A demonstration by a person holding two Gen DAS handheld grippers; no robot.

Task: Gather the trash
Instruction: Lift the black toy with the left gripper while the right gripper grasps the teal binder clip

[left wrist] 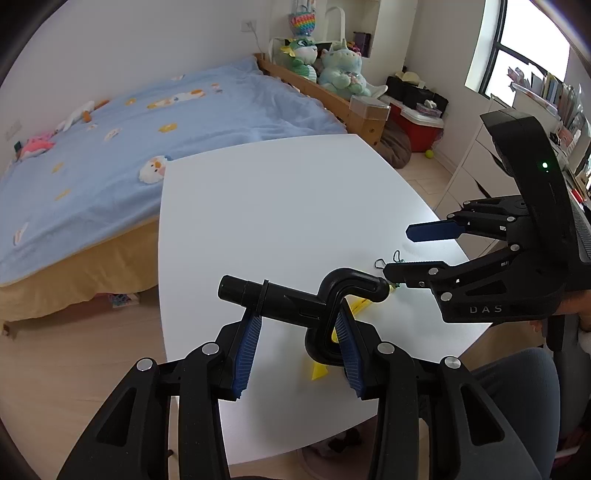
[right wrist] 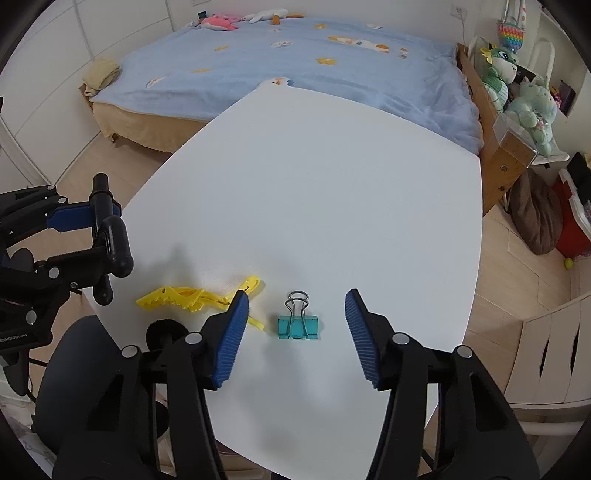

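Behind the white table [right wrist: 314, 177] we see a bed [left wrist: 147, 122] under a light-blue blanket [right wrist: 295, 62] printed with small orange and white animals, above a tan bed skirt [left wrist: 74, 269]. At its far end lie a pink plush [right wrist: 218, 21] and a white plush [right wrist: 264, 14]. Along the wooden bed frame [left wrist: 332, 96] sit 2 stuffed toys, a green dragon [left wrist: 304, 55] and a mint unicorn [left wrist: 341, 68], with a rainbow pop-it bag [left wrist: 303, 22] hanging above them. On the floor past the frame we find a brown cushion [right wrist: 535, 214], a red box [left wrist: 421, 127] and a small yellow-green ball [left wrist: 429, 153]. A window [left wrist: 532, 44] lights the right wall.
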